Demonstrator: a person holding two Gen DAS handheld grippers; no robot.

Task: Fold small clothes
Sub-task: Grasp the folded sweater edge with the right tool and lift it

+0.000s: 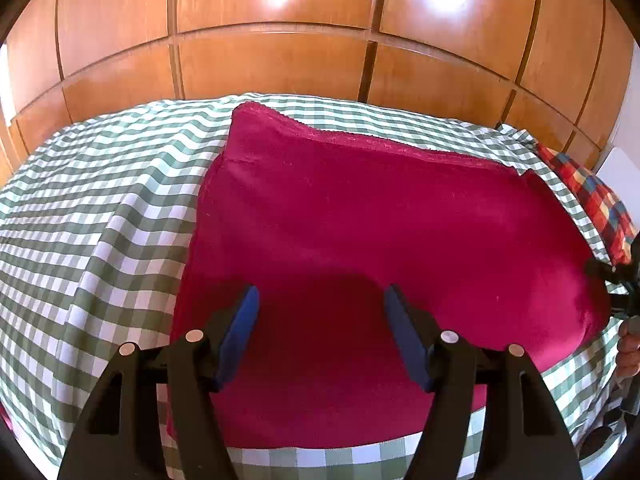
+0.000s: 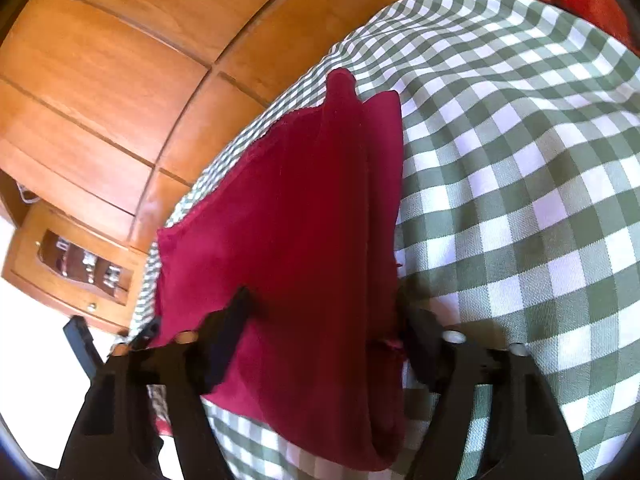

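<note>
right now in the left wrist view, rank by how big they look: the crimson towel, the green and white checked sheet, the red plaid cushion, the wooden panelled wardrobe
1. Wooden panelled wardrobe and green and white checked sheet: similar spread, too close to rank.
2. Crimson towel, enlarged by nearness.
3. Red plaid cushion, mostly cut off at the edge.

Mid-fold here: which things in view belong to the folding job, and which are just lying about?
Part of the job:
- red cloth, spread on the bed
- left gripper, jaws open above it
- right gripper, jaws either side of the cloth's edge

Lying about:
- green checked bedcover
- multicoloured plaid cloth
- wooden wardrobe
- wooden nightstand
</note>
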